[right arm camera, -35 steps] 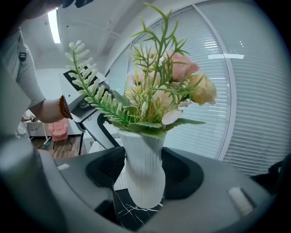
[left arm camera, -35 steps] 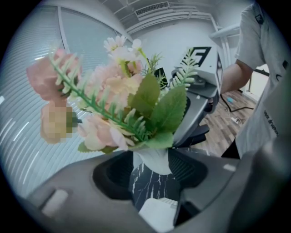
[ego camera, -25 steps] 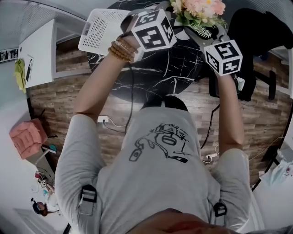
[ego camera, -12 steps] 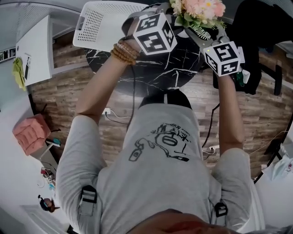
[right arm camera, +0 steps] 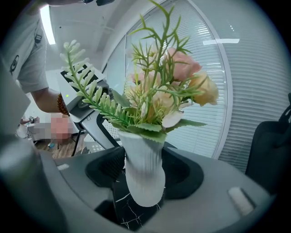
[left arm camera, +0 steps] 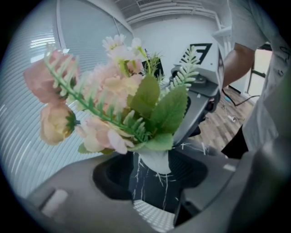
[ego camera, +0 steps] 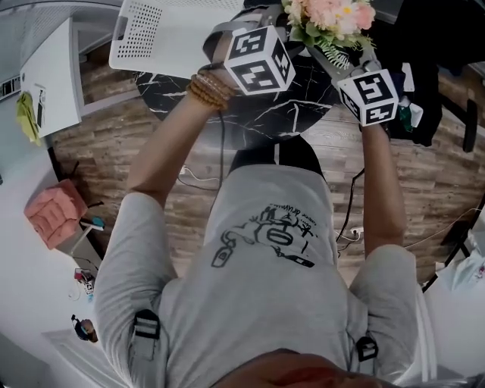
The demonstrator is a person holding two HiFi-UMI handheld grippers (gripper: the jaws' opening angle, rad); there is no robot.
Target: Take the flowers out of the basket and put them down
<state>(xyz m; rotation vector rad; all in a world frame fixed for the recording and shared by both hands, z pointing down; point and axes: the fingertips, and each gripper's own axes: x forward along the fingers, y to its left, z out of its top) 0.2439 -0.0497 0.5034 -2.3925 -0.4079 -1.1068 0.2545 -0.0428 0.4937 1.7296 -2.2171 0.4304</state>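
A bunch of pink and cream flowers (ego camera: 330,17) with green fern sprigs stands in a white ribbed vase (right arm camera: 143,168). It is held upright over the black marble table (ego camera: 292,114), with its base hanging just above the top. My left gripper (left arm camera: 152,175) is shut on the vase's lower part from one side. My right gripper (right arm camera: 143,175) is shut on it from the opposite side. In the head view their marker cubes (ego camera: 258,59) (ego camera: 369,95) flank the bouquet. The white perforated basket (ego camera: 163,34) lies at the table's far left, apart from the flowers.
A dark chair with black cloth (ego camera: 424,68) stands right of the table. A white desk (ego camera: 53,83) and a pink stool (ego camera: 53,216) are at the left. Cables and a power strip (ego camera: 186,176) lie on the wood floor. Window blinds (right arm camera: 254,91) are behind.
Both grippers keep their hold on the vase and stay together. The head view has shifted, so the basket and table sit a little higher and further left in the picture.
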